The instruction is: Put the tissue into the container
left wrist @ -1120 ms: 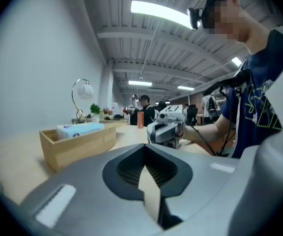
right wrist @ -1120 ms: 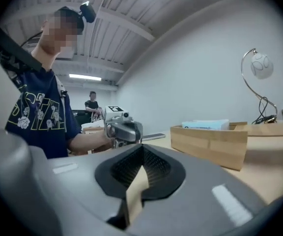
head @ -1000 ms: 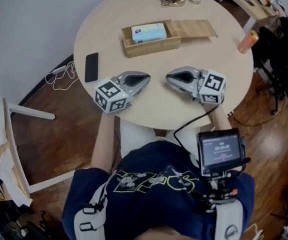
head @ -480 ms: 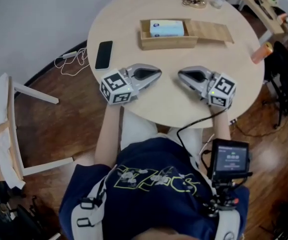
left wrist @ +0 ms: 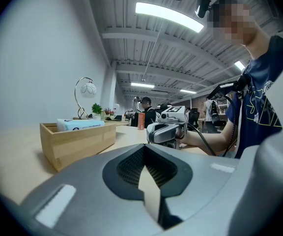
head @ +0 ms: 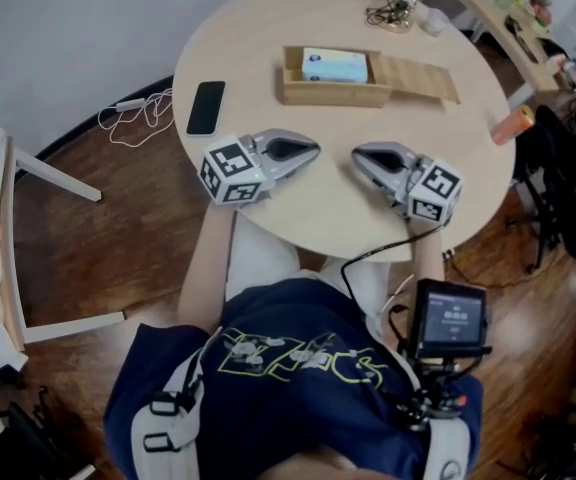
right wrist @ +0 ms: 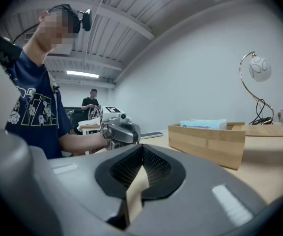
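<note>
Left gripper (head: pixel 311 150) and right gripper (head: pixel 360 156) were seen resting on the round wooden table (head: pixel 308 208), tips pointed at each other with a small gap between them. Both claws were pressed together, nothing pinched in either. The tissue pack (head: pixel 334 65) was seen lying inside the wooden container (head: pixel 318 94), at its left end, top showing above the rim. The sliding lid (head: pixel 420 76) was pulled out to the right. The container sat well beyond the grippers. A black phone (head: pixel 206 107) was noted left of the container, flat on the table.
</note>
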A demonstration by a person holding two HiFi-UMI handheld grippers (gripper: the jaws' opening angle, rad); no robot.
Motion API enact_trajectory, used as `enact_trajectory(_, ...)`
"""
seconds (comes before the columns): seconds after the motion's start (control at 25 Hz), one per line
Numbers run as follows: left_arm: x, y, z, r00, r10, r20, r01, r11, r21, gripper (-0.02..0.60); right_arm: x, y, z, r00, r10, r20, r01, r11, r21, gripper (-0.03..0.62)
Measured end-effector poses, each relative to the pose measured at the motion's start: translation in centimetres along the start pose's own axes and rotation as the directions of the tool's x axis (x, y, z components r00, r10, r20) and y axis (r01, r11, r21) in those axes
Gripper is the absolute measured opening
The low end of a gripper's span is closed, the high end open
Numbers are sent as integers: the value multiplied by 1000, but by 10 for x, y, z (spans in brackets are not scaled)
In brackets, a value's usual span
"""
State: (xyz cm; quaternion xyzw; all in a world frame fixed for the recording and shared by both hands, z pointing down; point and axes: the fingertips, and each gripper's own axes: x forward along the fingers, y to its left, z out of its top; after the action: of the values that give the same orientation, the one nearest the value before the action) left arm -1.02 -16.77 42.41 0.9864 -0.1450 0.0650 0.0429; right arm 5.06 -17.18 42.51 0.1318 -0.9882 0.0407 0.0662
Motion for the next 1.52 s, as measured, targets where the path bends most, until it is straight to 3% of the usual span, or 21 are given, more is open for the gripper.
enact_trajectory(1.52, 0, 2, -3, 1000, -6, -6, 6, 1000, 10, 3, 0, 1, 0, 1000, -10, -1, 10, 1000, 7, 2)
